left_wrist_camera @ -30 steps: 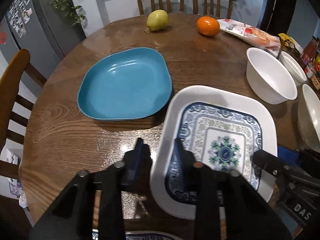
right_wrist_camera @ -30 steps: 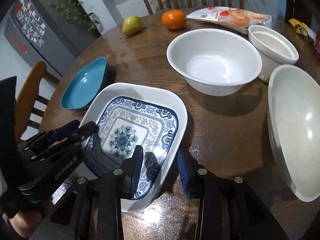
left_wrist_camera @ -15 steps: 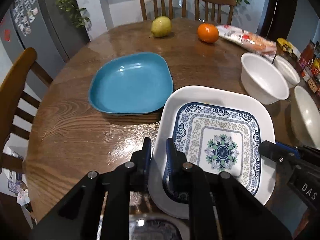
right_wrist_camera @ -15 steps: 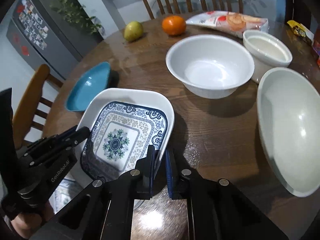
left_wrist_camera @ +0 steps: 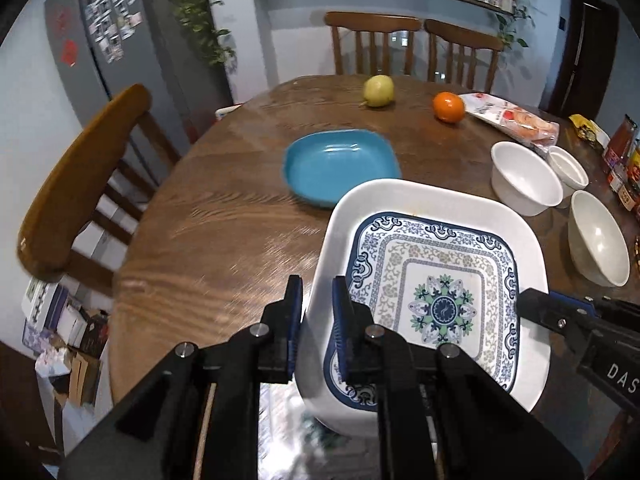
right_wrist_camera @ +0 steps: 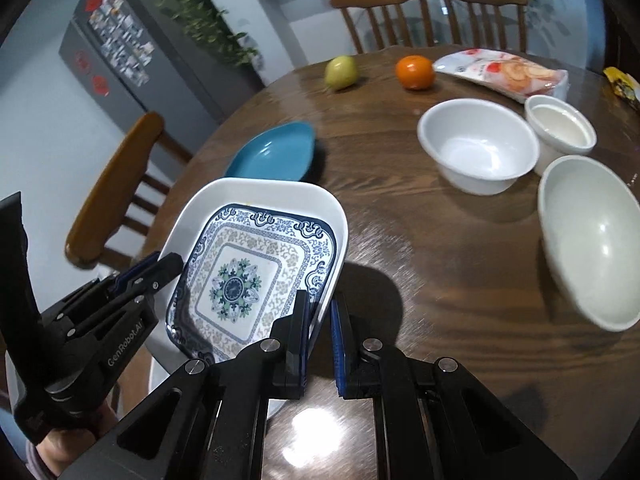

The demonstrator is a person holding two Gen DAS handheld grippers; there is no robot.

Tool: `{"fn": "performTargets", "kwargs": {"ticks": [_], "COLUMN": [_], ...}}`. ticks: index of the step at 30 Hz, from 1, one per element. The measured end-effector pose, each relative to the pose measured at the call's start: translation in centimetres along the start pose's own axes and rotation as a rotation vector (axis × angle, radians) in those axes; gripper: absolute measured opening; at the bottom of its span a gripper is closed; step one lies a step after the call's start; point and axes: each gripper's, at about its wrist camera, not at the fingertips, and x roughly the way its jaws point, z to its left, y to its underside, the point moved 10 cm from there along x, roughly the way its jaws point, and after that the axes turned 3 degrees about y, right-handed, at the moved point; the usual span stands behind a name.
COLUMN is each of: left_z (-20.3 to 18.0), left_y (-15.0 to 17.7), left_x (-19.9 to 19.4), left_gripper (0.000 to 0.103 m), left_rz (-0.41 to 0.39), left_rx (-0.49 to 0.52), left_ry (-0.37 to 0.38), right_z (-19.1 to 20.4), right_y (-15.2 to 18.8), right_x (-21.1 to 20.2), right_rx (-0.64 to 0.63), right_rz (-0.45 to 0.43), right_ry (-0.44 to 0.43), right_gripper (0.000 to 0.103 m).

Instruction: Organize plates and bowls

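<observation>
Patterned plate (left_wrist_camera: 436, 280), white rim with blue-and-green ornament, is lifted off the tabletop (left_wrist_camera: 224, 232) and tilted, held at two opposite edges near the front edge of the round wooden tabletop. Left hand-held gripper (left_wrist_camera: 316, 312) is clamped on the plate's left rim, one finger outside and one inside the rim. Right hand-held gripper (right_wrist_camera: 320, 320) is clamped on the plate's right rim, the same way; its jaws have just been closing onto that rim. A dark shadow lies on the wood just beside the plate in the right wrist view. Blue plate (left_wrist_camera: 340, 164) sits flat on the tabletop just behind the patterned one, apart from it. To the right, three white bowls: medium bowl (right_wrist_camera: 478, 144), small bowl (right_wrist_camera: 560, 128) touching it behind, large bowl (right_wrist_camera: 592, 240) nearest the front. Farther back, a pear (left_wrist_camera: 378, 90), an orange (left_wrist_camera: 448, 107), and a snack packet (left_wrist_camera: 512, 120). Wooden chairs (left_wrist_camera: 412, 44) stand around the tabletop. Part of a hand shows bottom left in the right wrist view.
</observation>
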Motion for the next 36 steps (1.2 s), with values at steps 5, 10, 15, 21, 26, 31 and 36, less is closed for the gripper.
{"fn": "performTargets", "kwargs": {"ticks": [5,10,15,21,26,31,36], "left_z": [2.5,4.4,5.2,5.4,5.6,6.9,7.4], "left_y": [2.3,5.5,7.5,8.7,8.4,7.9,5.7], "left_x": [-1.0,-1.2,-1.3,-0.5,-1.1,-1.1,-1.2], "left_gripper": [0.013,0.013,0.013,0.012,0.017,0.032,0.039], "left_rz": [0.024,0.072,0.101,0.133,0.100,0.101,0.079], "left_rx": [-0.049,-0.103,-0.126,-0.152,-0.143,-0.169,-0.171], "left_ry": [-0.033,-0.055,-0.081,-0.072,-0.092,-0.098,-0.092], "right_z": [2.5,4.7,5.9,6.4,7.0,6.2,4.4], "right_y": [2.0,3.9,5.8,6.9,6.7,5.0,2.3], "right_x": [0.4,1.1,2.4,3.8,3.8,2.4,1.1], "right_rx": [-0.054,-0.112,-0.158,-0.183,-0.203,-0.190,-0.143], "right_rz": [0.040,0.087,0.150,0.188,0.179,0.113,0.068], "right_ry": [-0.034,-0.062,-0.067,-0.049,-0.040,-0.028,-0.019], "right_gripper": [0.012,0.012,0.012,0.013,0.017,0.030,0.032]}}
